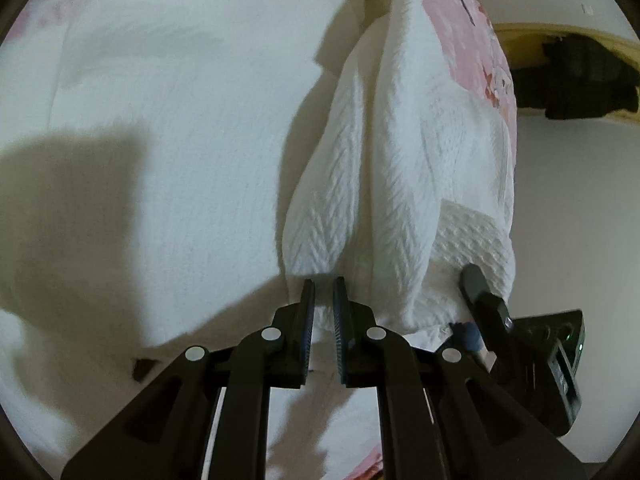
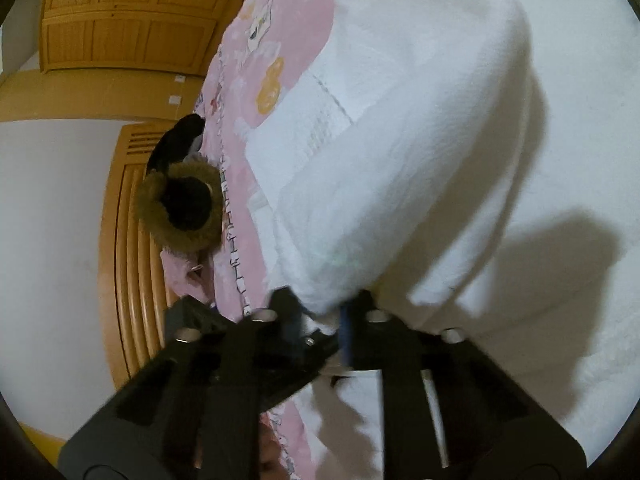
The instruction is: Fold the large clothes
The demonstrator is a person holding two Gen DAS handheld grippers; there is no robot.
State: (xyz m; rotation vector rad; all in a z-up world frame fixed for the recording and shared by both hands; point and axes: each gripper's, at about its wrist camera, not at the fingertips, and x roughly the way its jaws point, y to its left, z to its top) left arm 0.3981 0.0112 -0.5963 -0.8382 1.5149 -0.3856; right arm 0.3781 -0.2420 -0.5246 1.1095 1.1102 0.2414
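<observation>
A large white knitted garment [image 1: 392,168] with a raised herringbone weave lies on a bed covered by a pink sheet printed with small cartoon figures [image 1: 472,40]. In the left wrist view the garment's nearer part is gathered into two long, soft, rounded folds that run away from the camera and narrow toward the top, while a broad, smoother white spread of the same cloth lies flat to the left, crossed by a dark shadow. A patch of coarser, waffle-like knit shows at the lower right of the folds.

The left tool [image 1: 323,292], black with ribbed blue pads, has its jaws drawn close together and pinches the lower edge of the folded cloth, a thin white layer showing between the pads. Just to its right the black finger of the right tool [image 1: 474,284] presses against the waffle-knit hem.

In the right wrist view, which is blurred, the right tool [image 2: 320,312] has its jaws pressed nearly together on a bunched white corner of the garment [image 2: 400,160], which swells above it as a thick, rounded mound. Beside the bed's pink sheet [image 2: 240,184] lies a dark jacket with a brown fur-trimmed hood [image 2: 180,208], against a slatted honey-coloured wooden bed frame [image 2: 124,220]. Panelled wooden cabinet doors [image 2: 128,16] stand beyond.
</observation>
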